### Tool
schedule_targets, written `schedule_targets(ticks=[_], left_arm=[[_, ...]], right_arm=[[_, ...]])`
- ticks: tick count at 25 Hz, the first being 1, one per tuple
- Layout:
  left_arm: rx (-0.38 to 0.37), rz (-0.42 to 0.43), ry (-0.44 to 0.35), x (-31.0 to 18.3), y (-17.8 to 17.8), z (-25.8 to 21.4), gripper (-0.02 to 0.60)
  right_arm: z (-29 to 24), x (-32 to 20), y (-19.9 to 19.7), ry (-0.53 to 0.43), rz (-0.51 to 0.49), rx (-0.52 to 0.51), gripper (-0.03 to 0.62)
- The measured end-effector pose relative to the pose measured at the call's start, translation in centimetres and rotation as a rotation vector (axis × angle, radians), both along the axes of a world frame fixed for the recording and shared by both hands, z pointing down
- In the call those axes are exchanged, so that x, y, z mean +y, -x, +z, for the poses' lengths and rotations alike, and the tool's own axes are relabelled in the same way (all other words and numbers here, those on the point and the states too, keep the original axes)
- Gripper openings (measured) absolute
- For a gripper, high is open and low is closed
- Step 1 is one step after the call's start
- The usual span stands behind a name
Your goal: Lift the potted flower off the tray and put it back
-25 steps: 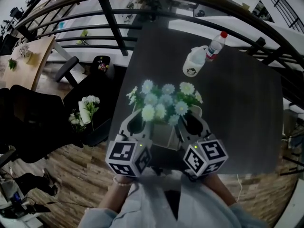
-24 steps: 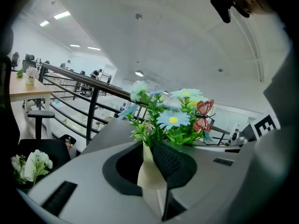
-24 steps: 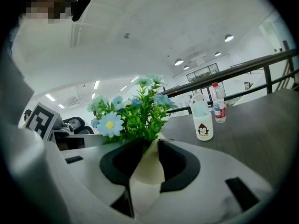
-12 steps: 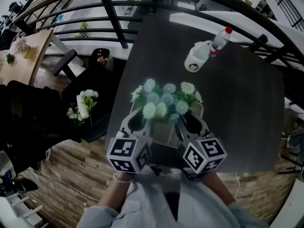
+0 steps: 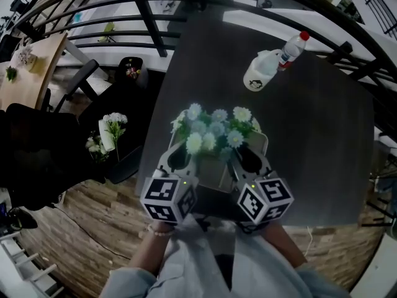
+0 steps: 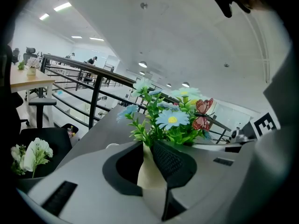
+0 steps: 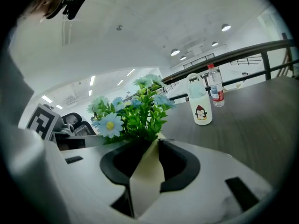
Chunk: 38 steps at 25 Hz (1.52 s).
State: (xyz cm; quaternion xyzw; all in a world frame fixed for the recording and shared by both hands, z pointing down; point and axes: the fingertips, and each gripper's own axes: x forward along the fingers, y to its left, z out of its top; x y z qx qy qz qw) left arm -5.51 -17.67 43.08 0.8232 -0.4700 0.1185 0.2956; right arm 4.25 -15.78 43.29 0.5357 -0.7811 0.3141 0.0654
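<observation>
The left gripper [image 6: 150,155] had its jaws clamped on the pot [image 6: 147,178] wall; the flowers [image 5: 214,132] stood upright over the tray [image 5: 263,143], contact hidden; the right gripper [image 7: 152,155] pinched the opposite wall, probably to keep it level.

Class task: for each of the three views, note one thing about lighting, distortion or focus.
Head view: dim overall, fisheye bowing the railing. Left gripper view: ceiling lamps glare white, potted flower in sharp focus. Right gripper view: black round vignette, penguin bottle clear.
</observation>
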Motion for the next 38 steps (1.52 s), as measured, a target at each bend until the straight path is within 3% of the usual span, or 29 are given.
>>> schedule_targets(ticks=[27,38], left_arm=[[-0.025,0.009,0.093,-0.1,0.4,6.4,0.069],[-0.025,0.010,0.044,-0.3,0.6,6.7,0.071]], right_arm=[[6.3,-0.1,0.5,0.114,-0.006,0.000,0.107],[6.9,-0.1,0.6,0.094,0.008,0.015,0.107]])
